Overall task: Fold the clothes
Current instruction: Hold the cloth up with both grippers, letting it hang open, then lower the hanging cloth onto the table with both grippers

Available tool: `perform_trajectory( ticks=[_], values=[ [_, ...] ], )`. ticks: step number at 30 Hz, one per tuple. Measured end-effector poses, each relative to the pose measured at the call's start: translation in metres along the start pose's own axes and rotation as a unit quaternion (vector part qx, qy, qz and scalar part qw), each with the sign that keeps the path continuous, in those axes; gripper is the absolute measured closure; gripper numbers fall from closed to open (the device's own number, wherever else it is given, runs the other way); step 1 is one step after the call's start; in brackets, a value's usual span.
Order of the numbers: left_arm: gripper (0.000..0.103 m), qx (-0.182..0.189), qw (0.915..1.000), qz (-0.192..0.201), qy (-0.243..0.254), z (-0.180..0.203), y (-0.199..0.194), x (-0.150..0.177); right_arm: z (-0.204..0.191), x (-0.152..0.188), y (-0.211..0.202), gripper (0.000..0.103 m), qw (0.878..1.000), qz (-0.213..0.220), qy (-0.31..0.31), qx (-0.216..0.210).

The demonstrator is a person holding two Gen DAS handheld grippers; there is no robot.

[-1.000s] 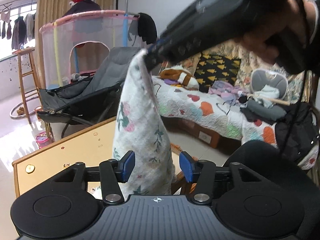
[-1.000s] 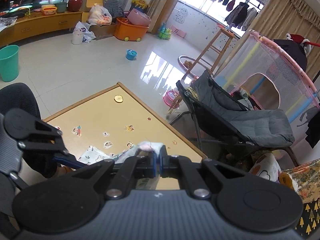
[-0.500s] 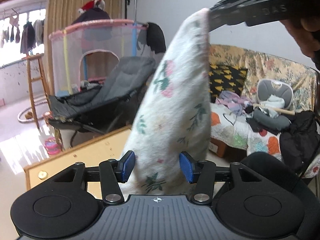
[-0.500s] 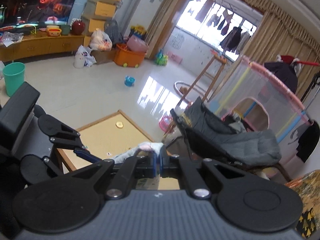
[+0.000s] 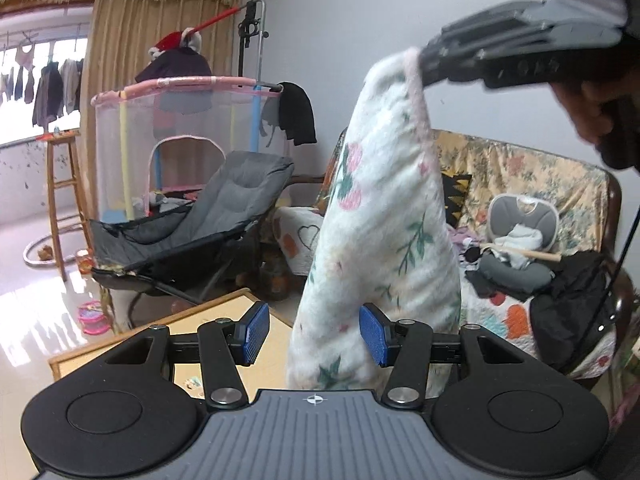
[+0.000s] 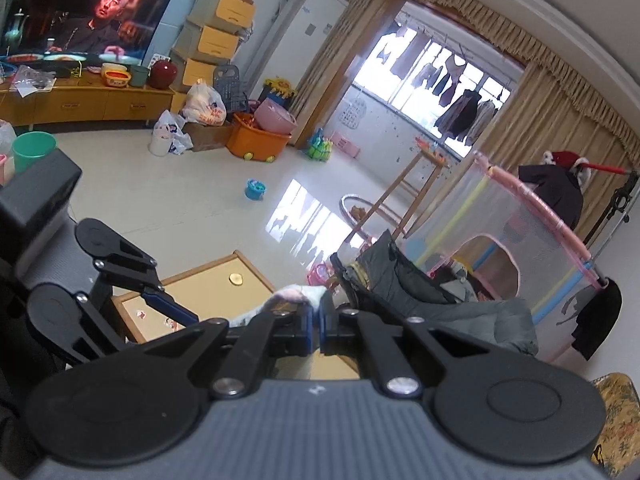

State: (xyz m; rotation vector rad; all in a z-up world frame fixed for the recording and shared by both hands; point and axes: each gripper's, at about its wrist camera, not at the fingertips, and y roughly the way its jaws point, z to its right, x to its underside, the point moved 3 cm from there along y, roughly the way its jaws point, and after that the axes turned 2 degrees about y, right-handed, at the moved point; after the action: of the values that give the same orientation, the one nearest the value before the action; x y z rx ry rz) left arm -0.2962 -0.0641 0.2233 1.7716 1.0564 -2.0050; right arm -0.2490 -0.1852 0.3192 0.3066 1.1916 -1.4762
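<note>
A white fleecy garment (image 5: 384,216) with a floral print and pink trim hangs in the air. My right gripper (image 5: 422,62) holds its top edge at the upper right of the left wrist view. In the right wrist view that gripper (image 6: 316,322) is shut, with a fold of the garment (image 6: 298,294) bunched just beyond its blue pads. My left gripper (image 5: 314,334) is open below, and the garment's lower part hangs between its pads, close against the right pad (image 5: 372,336). The left gripper (image 6: 176,292) also shows at the left of the right wrist view, above the wooden table (image 6: 208,288).
The table (image 5: 224,316) with small stickers lies below and ahead. Beyond it stand a grey reclining chair (image 5: 200,216), a netted playpen (image 5: 180,120) and a wooden stool (image 5: 60,184). A cluttered sofa (image 5: 520,184) fills the right. Bins and a green bucket (image 6: 34,150) line the far floor.
Both grippers have risen. The right one has carried the garment's top edge up and to the right, so the cloth hangs longer and higher over the table. The jaws kept their states.
</note>
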Motion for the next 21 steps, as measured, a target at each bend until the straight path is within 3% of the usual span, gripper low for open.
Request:
perform_trajectory(
  ticks=[6,15,21],
  values=[
    [0.05,-0.018,0.999,-0.021,-0.036,-0.017,0.019,0.021,0.005,0.017,0.057,0.1,0.999,-0.042,0.024,-0.017],
    [0.05,-0.051,0.9924,-0.063,-0.093,-0.078,0.064,0.062,0.016,0.047,0.188,0.1,0.992,-0.1,0.061,-0.036],
    [0.05,-0.075,0.988,-0.084,-0.106,-0.117,0.098,0.078,0.033,0.057,0.267,0.1,0.988,-0.125,0.087,-0.036]
  ],
)
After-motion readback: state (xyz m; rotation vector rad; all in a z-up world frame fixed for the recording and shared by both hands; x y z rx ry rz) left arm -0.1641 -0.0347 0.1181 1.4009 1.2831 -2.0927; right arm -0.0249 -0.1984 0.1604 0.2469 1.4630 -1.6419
